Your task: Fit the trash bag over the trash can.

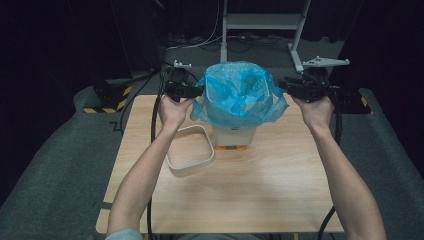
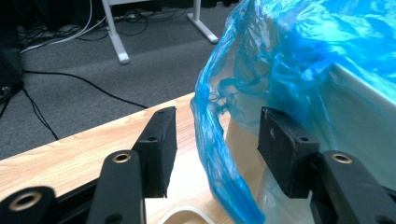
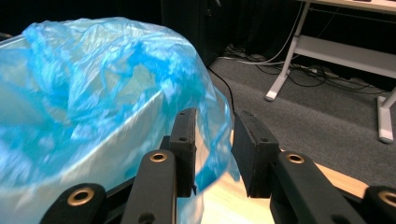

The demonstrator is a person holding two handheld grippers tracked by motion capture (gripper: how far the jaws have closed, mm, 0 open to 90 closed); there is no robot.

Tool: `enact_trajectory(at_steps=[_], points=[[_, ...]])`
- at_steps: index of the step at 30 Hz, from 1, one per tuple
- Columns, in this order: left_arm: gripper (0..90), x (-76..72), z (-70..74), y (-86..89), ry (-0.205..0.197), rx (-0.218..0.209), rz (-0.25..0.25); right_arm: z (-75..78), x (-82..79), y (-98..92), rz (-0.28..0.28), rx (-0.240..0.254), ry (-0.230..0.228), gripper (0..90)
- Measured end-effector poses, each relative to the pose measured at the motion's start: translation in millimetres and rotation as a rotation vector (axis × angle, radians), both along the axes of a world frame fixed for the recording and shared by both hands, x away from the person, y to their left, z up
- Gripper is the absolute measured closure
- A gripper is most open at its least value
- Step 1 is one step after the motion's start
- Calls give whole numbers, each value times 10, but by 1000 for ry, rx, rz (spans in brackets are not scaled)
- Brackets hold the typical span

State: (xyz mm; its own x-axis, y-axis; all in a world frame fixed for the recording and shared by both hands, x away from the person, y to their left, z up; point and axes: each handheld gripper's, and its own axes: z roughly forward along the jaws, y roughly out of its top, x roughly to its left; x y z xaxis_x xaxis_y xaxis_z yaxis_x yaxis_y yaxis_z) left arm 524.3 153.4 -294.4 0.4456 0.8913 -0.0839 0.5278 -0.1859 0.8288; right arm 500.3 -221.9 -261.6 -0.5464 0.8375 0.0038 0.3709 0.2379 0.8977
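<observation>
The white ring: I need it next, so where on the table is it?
In the high view, the white ring lies flat on the table, left of the bin, under the left forearm.

A dim room with grey carpet

The wooden worktop (image 1: 240,190) stands on grey carpet (image 1: 60,165); far behind, a white metal frame (image 1: 260,22), loose cables (image 1: 200,42) and black-yellow hazard tape (image 1: 107,102) at left.

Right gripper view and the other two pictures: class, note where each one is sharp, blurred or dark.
Right gripper view: the blue bag is smeared by motion blur at the left, while the floor behind stays sharper. Left gripper view: the bag looks bright and soft up close; the table is evenly lit. High view: the table is lit, the room around it dark.
</observation>
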Motion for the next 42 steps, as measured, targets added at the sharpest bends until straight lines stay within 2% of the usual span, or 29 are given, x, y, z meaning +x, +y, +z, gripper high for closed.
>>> enact_trajectory(at_steps=[5,9,11,15,18,19,20,23,26,30,34,37,42], points=[[447,-134,38,70,-14,-20,-7,-15,-175,-52,24,-13,3,701],[452,-283,51,96,-49,-25,-17,-66,-303,-49,43,-38,13,718],[472,-362,45,101,-64,-18,-31,-91,-356,-50,52,-31,8,726],[575,-465,32,115,-88,-27,-46,-192,-414,-27,57,-60,18,759],[637,-483,2,110,-78,-18,-60,-298,-404,-30,59,-60,31,794],[671,-482,-8,107,-74,-12,-66,-380,-383,-33,64,-60,51,819],[671,-482,-23,99,-71,-9,-70,-380,-383,-33,64,-60,51,819],[708,-471,-70,75,-60,12,-81,-533,-345,-45,64,-59,80,851],[714,-442,-134,39,-40,11,-87,-598,-322,-59,60,-51,92,856],[677,-414,-208,-39,-28,32,-89,-716,-287,-80,56,-41,117,856],[623,-406,-249,-93,-23,37,-96,-785,-290,-102,62,-30,120,838],[558,-424,-240,-78,-28,22,-90,-789,-320,-147,55,-15,104,789],[473,-489,-186,16,-43,-37,-82,-696,-423,-231,45,34,53,722]])
